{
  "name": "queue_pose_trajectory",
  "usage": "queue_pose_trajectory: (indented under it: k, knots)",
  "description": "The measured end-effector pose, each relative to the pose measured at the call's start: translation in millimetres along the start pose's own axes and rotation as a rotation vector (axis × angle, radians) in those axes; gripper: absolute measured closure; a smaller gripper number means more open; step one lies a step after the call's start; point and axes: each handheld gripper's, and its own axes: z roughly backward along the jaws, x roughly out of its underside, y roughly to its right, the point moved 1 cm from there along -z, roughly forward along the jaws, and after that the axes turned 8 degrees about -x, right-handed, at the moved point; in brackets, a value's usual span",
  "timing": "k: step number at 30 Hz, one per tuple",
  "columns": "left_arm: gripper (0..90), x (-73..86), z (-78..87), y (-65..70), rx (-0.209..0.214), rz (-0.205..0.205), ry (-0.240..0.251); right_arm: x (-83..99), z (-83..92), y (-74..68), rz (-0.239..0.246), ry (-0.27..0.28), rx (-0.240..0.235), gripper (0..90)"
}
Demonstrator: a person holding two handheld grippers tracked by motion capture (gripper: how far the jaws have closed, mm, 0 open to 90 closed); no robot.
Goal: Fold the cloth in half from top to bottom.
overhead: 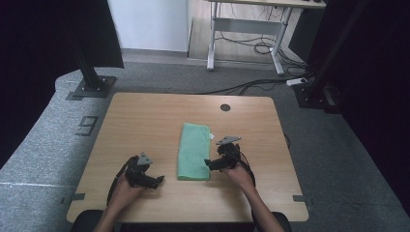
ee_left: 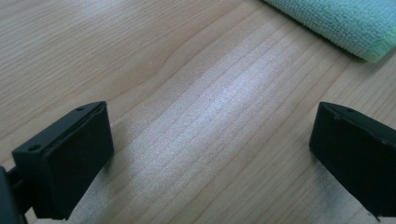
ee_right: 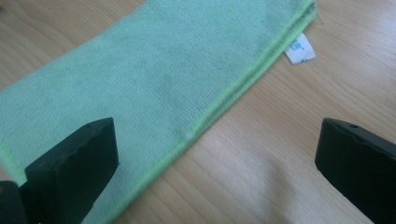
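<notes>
A folded green cloth (overhead: pixel 194 151) lies lengthwise in the middle of the wooden table (overhead: pixel 145 116), a white label (overhead: pixel 212 136) at its far right corner. My left gripper (overhead: pixel 155 181) rests on the table to the left of the cloth's near end, open, with bare wood between its jaws (ee_left: pixel 215 154); a corner of the cloth (ee_left: pixel 355 23) shows beyond it. My right gripper (overhead: pixel 209 163) sits at the cloth's near right edge, open. In the right gripper view one jaw stands over the cloth (ee_right: pixel 154 70), the other over bare wood, and the label (ee_right: pixel 300 49) lies farther off.
A round dark grommet hole (overhead: pixel 225 107) sits near the table's far edge. Two black frame posts (overhead: pixel 89 72) stand on the grey floor at either side behind the table. A desk frame with cables (overhead: pixel 251 43) stands farther back.
</notes>
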Motion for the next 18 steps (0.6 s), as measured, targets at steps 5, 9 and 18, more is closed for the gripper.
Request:
queue_pose_trajectory:
  k: [5,9,18]
  knots:
    - [0.0,0.0,0.0,0.0,0.000,0.000,0.000,-8.3,-14.7,-2.2,0.000,-0.023,0.022,0.0]
    - [0.0,0.0,0.0,-0.1,0.001,0.000,0.000,-12.5,-24.7,-3.5,0.003,-0.034,0.036,0.0]
    - [0.0,0.0,0.0,0.0,0.000,0.000,0.000,-8.8,-40.6,-1.0,-0.001,-0.059,0.065,0.0]
